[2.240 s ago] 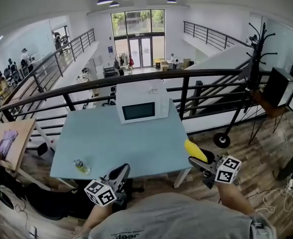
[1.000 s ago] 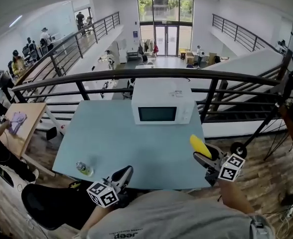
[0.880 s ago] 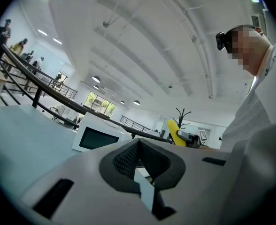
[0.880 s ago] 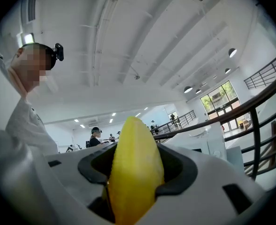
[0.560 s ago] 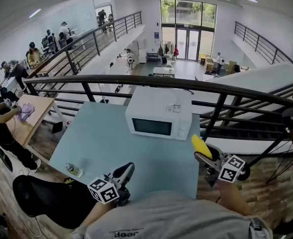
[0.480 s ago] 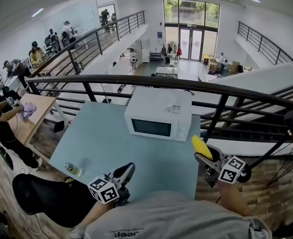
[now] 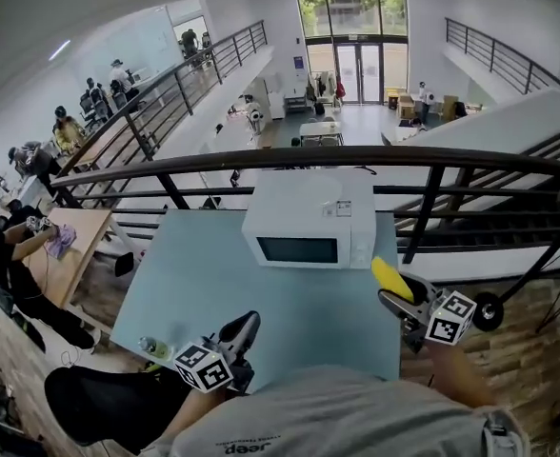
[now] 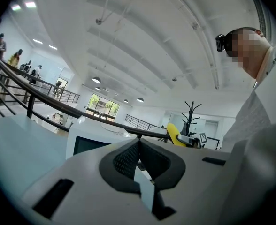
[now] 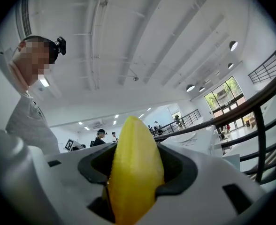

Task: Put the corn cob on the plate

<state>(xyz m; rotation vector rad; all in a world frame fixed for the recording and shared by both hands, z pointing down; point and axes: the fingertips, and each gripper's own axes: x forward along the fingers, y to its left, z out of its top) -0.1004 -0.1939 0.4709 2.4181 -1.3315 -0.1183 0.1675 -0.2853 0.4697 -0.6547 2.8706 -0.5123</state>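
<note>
Corn cob (image 7: 390,277): yellow, held up in the air at 4 o'clock from the microwave (image 7: 309,222); not set down anywhere.
Right gripper (image 7: 401,300): jaws stand wide, clamped on the lower part of the cob.
Left gripper (image 7: 245,325): jaws closed together with nothing between them, at 7 o'clock from the microwave.
Table (image 7: 204,274): pale blue, with a small bottle (image 7: 153,348) at its 8 o'clock corner.
Microwave: white, door closed, at the 12 o'clock side of the table.
Plate (image 8: 111,127): seems to be a faint white dish on top of the microwave.
Progress: the pick-up is done; I judge that carrying to the plate and releasing are left.
</note>
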